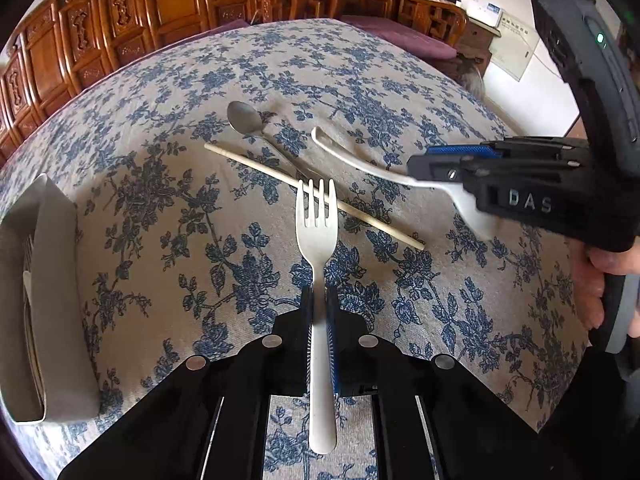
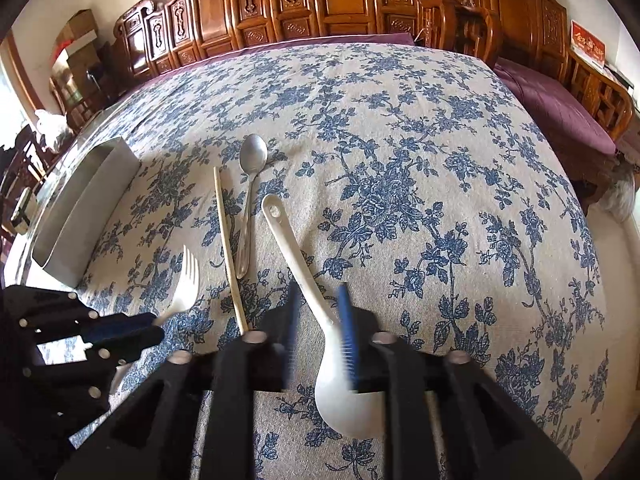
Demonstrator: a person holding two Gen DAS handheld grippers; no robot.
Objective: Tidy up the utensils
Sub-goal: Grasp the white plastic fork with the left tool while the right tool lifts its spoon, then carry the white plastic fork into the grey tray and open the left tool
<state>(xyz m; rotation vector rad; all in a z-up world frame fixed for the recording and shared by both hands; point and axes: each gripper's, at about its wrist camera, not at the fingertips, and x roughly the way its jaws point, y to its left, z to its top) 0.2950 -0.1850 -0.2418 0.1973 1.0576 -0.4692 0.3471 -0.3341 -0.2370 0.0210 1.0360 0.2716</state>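
Note:
My left gripper (image 1: 319,296) is shut on a white plastic fork (image 1: 317,240), tines pointing forward, held above the cloth; the fork also shows in the right wrist view (image 2: 187,284). My right gripper (image 2: 318,294) stands around a white ceramic spoon (image 2: 304,276); its fingers (image 2: 347,320) are blurred, with a gap on the left side. From the left wrist view the right gripper (image 1: 424,168) has the spoon (image 1: 360,156) between its fingers. A metal spoon (image 2: 251,184) and a single chopstick (image 2: 228,240) lie on the cloth. A grey utensil box (image 1: 40,300) stands at the left.
The table carries a blue floral cloth (image 2: 400,160). Carved wooden cabinets (image 2: 320,0) and a purple-cushioned bench (image 2: 560,112) stand behind it. The utensil box (image 2: 84,208) holds some utensils. The left gripper (image 2: 120,332) is at the right view's lower left.

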